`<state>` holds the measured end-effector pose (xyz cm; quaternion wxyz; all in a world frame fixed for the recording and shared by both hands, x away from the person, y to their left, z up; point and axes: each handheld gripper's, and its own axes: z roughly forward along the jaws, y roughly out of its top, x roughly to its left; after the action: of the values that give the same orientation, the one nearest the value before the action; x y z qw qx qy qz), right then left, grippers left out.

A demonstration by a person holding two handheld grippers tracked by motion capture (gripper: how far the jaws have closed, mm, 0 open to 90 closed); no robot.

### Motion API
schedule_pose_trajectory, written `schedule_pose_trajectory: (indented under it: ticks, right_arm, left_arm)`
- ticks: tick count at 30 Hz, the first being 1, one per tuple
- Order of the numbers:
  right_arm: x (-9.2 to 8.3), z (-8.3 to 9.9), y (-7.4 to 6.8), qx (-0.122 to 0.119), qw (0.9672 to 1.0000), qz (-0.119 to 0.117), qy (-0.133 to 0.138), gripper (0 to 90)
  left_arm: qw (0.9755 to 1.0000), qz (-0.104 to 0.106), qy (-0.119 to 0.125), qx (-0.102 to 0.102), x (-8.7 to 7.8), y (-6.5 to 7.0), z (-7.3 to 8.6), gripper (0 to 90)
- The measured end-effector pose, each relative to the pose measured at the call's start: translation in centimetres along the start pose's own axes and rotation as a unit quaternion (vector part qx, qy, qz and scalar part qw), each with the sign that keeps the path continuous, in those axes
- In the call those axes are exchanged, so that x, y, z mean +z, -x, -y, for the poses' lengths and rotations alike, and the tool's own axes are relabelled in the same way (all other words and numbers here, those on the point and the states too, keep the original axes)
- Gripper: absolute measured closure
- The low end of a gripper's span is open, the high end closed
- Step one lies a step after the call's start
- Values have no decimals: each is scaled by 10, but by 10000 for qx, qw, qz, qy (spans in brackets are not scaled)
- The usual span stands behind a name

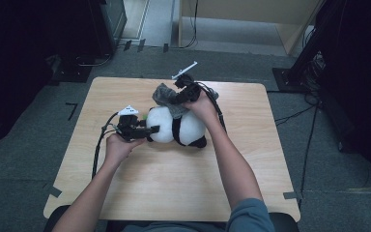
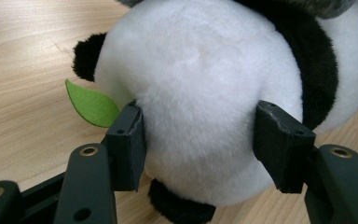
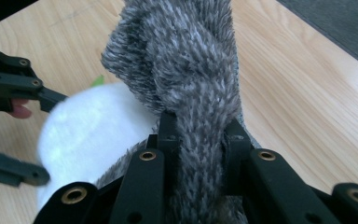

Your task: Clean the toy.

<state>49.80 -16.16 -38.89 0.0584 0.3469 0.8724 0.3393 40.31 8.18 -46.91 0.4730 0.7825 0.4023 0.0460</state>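
1. The left gripper (image 1: 150,129) clamps the white head of the black-and-white plush panda (image 2: 200,107) — jaws pressed into the fur on both sides.
2. The panda lies mid-table on the light wooden table (image 1: 174,183).
3. The right gripper (image 3: 199,135) pinches the fuzzy grey cloth (image 3: 186,65) — draped over the panda's back.

We can't see the panda's (image 1: 178,126) face at all, and the grey cloth (image 3: 186,70) runs off the top edge, hiding its back.
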Motion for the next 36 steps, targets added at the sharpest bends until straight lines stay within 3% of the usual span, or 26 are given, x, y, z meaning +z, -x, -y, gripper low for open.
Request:
schedule_pose_trajectory:
  ticks: [22, 31, 36]
  right_arm:
    - [-50, 42, 45, 500, 9978, 386, 193, 760]
    - [-61, 58, 51, 598, 9967, 528, 120, 760]
    - [-71, 59, 47, 580, 9961, 580, 329, 760]
  left_arm:
    - [10000, 14, -13, -16, 0, 0, 0, 400]
    - [10000, 20, -16, -36, 0, -1, 0, 399]
    - [10000, 15, -11, -43, 0, -1, 0, 400]
